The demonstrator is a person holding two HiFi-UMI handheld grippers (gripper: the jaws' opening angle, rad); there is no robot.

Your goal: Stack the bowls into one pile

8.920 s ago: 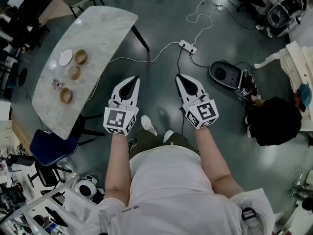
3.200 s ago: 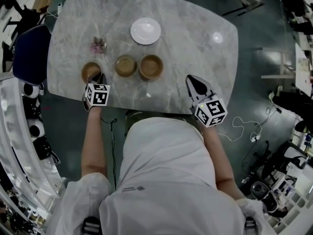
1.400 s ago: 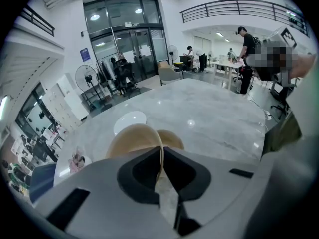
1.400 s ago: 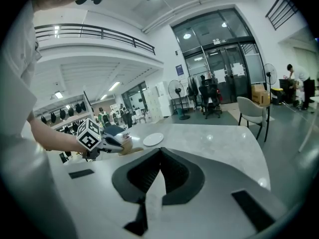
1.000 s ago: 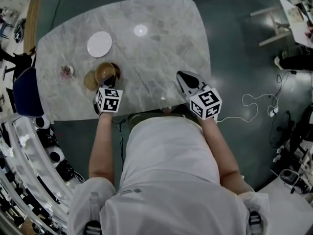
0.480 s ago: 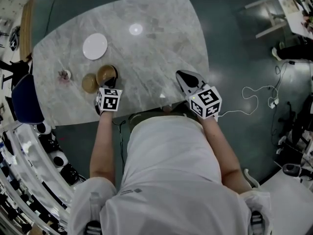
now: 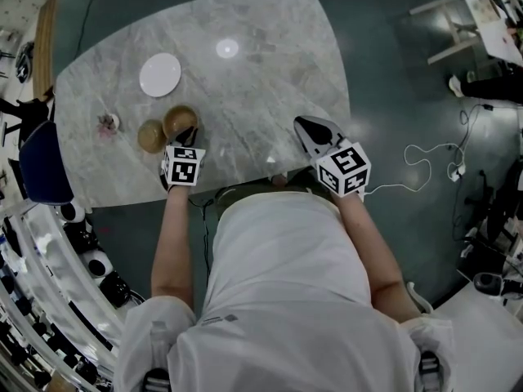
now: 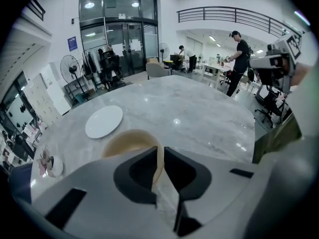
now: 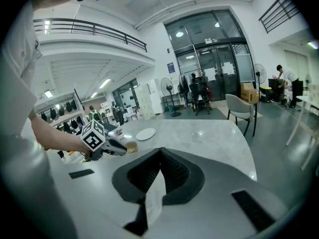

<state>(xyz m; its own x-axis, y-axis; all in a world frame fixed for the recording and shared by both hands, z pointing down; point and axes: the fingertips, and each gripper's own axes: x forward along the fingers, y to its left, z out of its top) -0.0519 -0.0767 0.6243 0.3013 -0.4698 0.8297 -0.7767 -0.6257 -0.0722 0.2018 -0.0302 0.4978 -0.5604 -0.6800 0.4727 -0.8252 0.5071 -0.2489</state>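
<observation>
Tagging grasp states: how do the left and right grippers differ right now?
The left gripper is clamped on a tan bowl's rim; the right gripper is shut on nothing. The left gripper is near the white plate; the right gripper hangs over bare table, apart from bowl and plate. Both have jaws closed or nearly so.

Dim head view, brighter gripper views, strong fisheye edge distortion

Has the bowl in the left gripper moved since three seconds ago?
Yes. The bowl pinched by the left gripper went from left of the other bowl to its right, nearer the white plate.
</observation>
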